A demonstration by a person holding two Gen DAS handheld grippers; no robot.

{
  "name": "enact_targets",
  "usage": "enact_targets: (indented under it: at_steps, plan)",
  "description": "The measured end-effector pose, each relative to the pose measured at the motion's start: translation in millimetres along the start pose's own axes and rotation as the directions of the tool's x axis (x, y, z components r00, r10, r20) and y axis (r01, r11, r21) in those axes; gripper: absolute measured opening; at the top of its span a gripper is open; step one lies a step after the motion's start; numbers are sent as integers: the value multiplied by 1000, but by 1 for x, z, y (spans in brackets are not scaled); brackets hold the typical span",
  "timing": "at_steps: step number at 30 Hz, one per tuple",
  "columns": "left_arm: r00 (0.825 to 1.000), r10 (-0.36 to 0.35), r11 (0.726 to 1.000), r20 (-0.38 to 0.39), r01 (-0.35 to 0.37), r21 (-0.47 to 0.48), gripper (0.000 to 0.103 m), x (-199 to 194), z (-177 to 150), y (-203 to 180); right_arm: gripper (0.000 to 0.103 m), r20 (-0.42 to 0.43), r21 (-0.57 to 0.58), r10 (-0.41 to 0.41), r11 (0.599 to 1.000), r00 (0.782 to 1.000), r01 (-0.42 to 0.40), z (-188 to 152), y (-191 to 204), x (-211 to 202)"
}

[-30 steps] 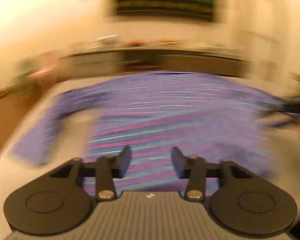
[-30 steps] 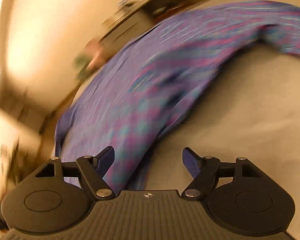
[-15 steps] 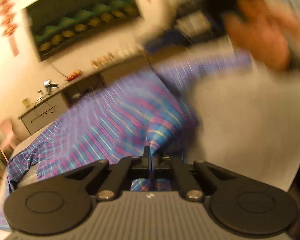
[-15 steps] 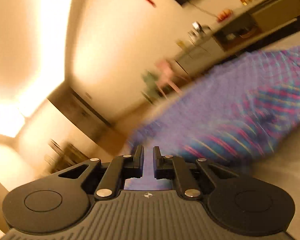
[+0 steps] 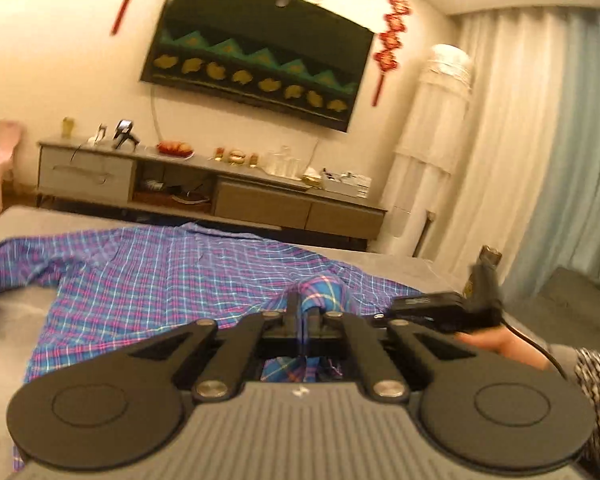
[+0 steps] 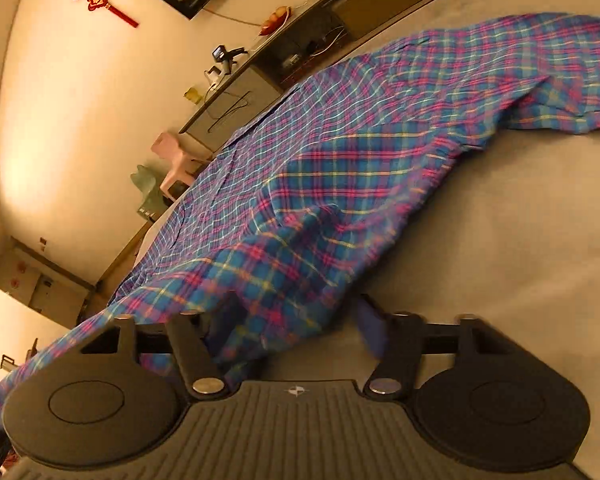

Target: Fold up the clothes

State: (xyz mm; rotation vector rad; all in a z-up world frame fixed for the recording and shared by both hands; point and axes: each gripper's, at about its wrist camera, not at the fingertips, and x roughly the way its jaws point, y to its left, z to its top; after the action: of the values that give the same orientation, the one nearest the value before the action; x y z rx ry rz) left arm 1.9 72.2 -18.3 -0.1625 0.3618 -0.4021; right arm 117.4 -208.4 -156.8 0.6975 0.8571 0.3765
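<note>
A blue, pink and yellow plaid shirt (image 5: 160, 280) lies spread over the grey padded surface (image 5: 16, 320). My left gripper (image 5: 303, 314) is shut on a raised fold of the shirt's near edge, which bunches up just above its fingertips. To its right, a hand holds the right gripper's black housing (image 5: 440, 308) low over the shirt. In the right wrist view the right gripper (image 6: 292, 328) has its jaws apart and opening. The plaid shirt (image 6: 340, 152) hangs loosely between them and covers the left finger. The right finger (image 6: 370, 330) shows blurred beside the cloth.
A low TV cabinet (image 5: 220, 196) with small items stands beyond the far edge, below a wall-mounted TV (image 5: 256, 48). A pink chair (image 5: 0, 156) stands at the far left. Curtains (image 5: 540, 140) and a tall white covered unit (image 5: 432, 140) fill the right. Bare grey surface (image 6: 520, 220) lies right of the shirt.
The left gripper shut on the shirt's edge and lifted it a little. The right gripper closed almost fully, then spread again, with cloth lying loose between its fingers. Both views swung round.
</note>
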Motion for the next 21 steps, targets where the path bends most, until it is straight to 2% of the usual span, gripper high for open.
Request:
enact_targets:
  at_steps: [1, 2, 3, 5, 7, 8, 9, 11, 13, 14, 15, 16, 18, 19, 21]
  plan:
    - [999, 27, 1000, 21, -27, 3, 0, -3, 2, 2, 11, -8, -1, 4, 1000, 1000, -4, 3, 1, 9]
    - [997, 55, 998, 49, -54, -14, 0, -10, 5, 8, 3, 0, 3, 3, 1000, 1000, -3, 6, 2, 6]
    - [994, 82, 995, 79, -78, -56, 0, -20, 10, 18, 2, 7, 7, 3, 1000, 1000, -3, 10, 2, 2]
    - [985, 122, 984, 118, -105, -144, 0, -40, 18, 40, 1, 105, 31, 56, 998, 993, -59, 22, 5, -36]
    - [989, 112, 978, 99, -92, -186, 1, -46, 20, 57, 1, 202, 29, 63, 997, 977, -71, 39, 0, -77]
    - [995, 79, 979, 57, -67, -191, 2, -40, 16, 59, 1, 238, 26, 39, 999, 971, -47, 45, -6, -92]
    - [999, 47, 980, 7, -44, -196, 6, -32, 10, 58, 1, 272, 31, -35, 999, 962, 27, 49, -14, -104]
    - [997, 10, 987, -81, -23, -159, 13, -17, -4, 47, 4, 307, 94, -215, 976, 927, 196, 47, -36, -117]
    - [988, -21, 996, -152, 8, -85, 16, -5, -14, 30, 18, 237, 192, -241, 961, 941, 198, 40, -57, -115]
    - [984, -35, 999, -173, 28, -47, 17, -2, -16, 23, 25, 203, 183, -181, 972, 962, 144, 33, -54, -115]
    - [981, -49, 999, -188, 48, -11, 22, 0, -18, 16, 45, 167, 175, -118, 981, 979, 88, 26, -52, -114]
    - [980, -49, 998, -195, 54, 21, 27, 2, -18, 11, 66, 135, 115, -71, 992, 988, 56, 17, -39, -114]
    - [980, -15, 997, -199, 30, 73, 33, 4, -17, 4, 80, 58, -53, -25, 998, 998, 29, -15, -10, -110]
    - [981, 8, 996, -194, 9, 85, 35, 6, -17, 4, 80, 16, -136, -8, 991, 1000, 10, -31, 5, -109]
    - [982, 18, 998, -188, -7, 60, 37, 8, -15, 8, 80, 10, -333, -64, 941, 998, 64, -59, 37, -101]
